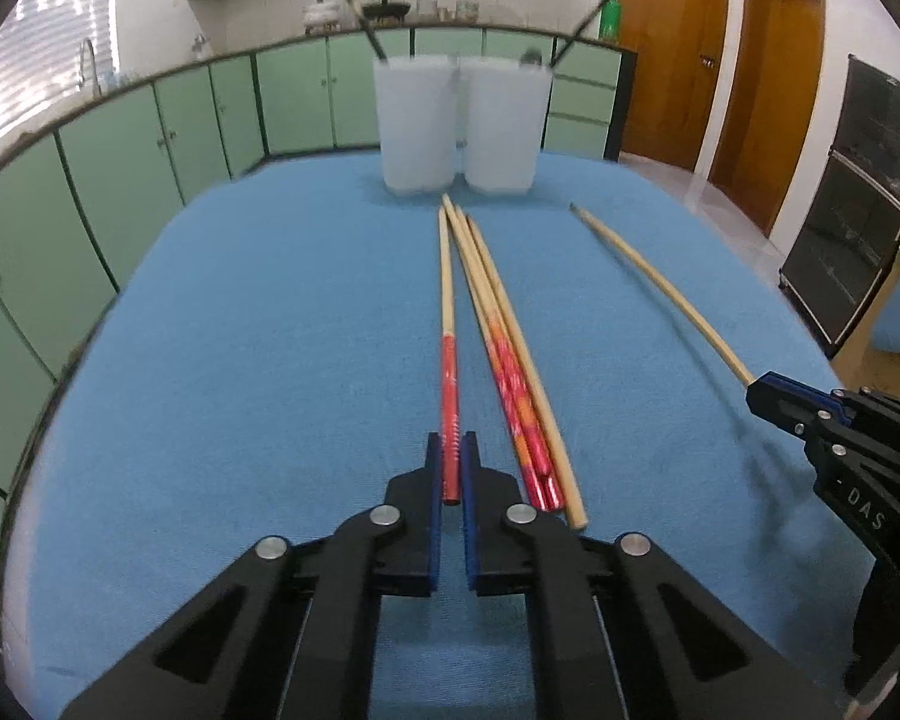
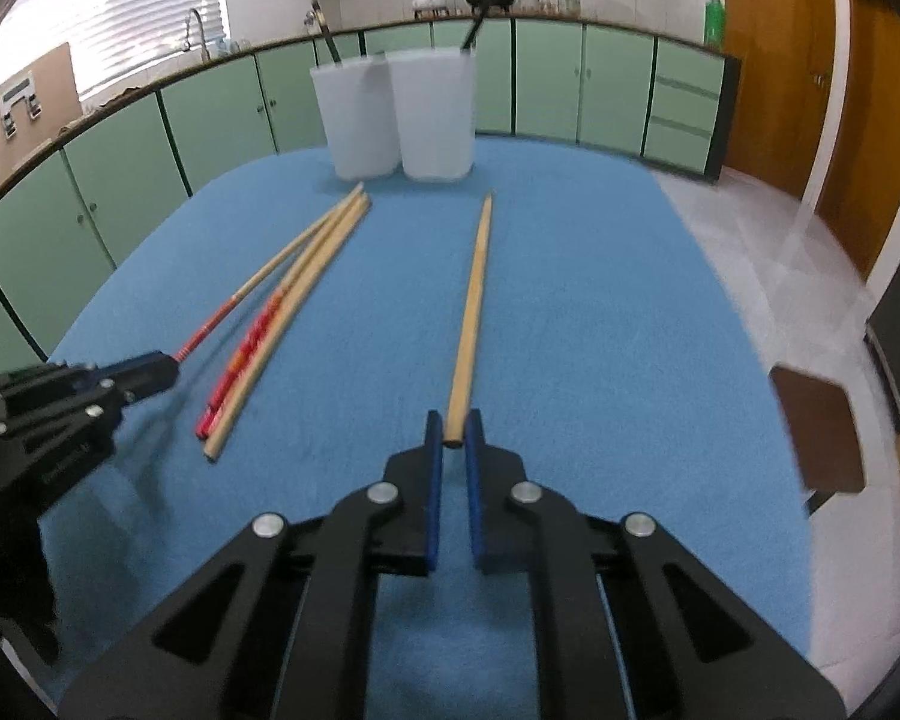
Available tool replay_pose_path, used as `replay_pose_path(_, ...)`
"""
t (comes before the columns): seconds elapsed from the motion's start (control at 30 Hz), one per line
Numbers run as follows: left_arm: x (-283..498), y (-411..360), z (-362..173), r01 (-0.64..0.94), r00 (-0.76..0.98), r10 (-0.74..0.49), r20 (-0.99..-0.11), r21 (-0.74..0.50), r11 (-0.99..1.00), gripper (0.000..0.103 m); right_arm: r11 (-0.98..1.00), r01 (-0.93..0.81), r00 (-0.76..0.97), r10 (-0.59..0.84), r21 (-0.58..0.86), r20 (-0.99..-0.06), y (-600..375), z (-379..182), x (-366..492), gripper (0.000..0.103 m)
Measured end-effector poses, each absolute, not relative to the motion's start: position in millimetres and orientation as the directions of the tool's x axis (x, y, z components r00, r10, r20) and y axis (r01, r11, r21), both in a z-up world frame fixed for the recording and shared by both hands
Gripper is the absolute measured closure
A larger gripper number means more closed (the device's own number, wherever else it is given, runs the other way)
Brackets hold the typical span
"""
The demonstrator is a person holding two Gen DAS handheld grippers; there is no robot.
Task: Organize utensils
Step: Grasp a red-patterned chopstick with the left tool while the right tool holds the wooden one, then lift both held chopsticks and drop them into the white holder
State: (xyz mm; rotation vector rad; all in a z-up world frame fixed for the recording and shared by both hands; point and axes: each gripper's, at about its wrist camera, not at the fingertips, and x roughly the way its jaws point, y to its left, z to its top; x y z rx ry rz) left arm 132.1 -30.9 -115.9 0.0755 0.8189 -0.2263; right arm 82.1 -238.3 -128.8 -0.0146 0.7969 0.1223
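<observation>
left gripper (image 1: 452,468) fingers nearly closed (clamping), right gripper (image 2: 453,441) likewise, both low, level

- Two containers (image 1: 457,123) are standing side by side on the table (image 1: 240,360), at its far edge.
- A chopstick bundle (image 1: 498,348) is lying before the containers.
- A single chopstick (image 2: 471,312) is lying right of the bundle, apart from it.
- Cabinets (image 1: 150,138) are running behind the containers.

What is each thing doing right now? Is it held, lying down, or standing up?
Left gripper: shut on the red chopstick.
Red chopstick: held at its red end.
Right gripper: shut on the plain chopstick.
Plain chopstick: held at its thick end.
Three chopsticks: lying loose on the cloth.
Two cups: upright, each holding a dark utensil.
</observation>
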Motion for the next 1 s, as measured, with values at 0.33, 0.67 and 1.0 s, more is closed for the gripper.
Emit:
replay_pose_path(0.33,134.8,-6.3,-13.5,0.233,0.804,-0.202,-0.559,-0.016,0.972,0.097,0.986,-0.167,0.819,0.138,-0.001,-0.556,-247.1,-38.1,86.3,0.097)
replay_pose_path(0.67,177.9,-7.3,47.2,0.313,0.823,-0.285,-0.491,-0.028,0.949,0.097,0.969,-0.246,0.842,0.230,0.031,-0.489,-252.8,43.3,129.4,0.097)
replay_pose_path(1.0,220.4,-9.4,83.9,0.359,0.814,-0.352,-0.461,-0.076,0.930,0.097,0.954,-0.294,0.847,0.288,0.057,-0.447,-248.5,98.7,175.5,0.097)
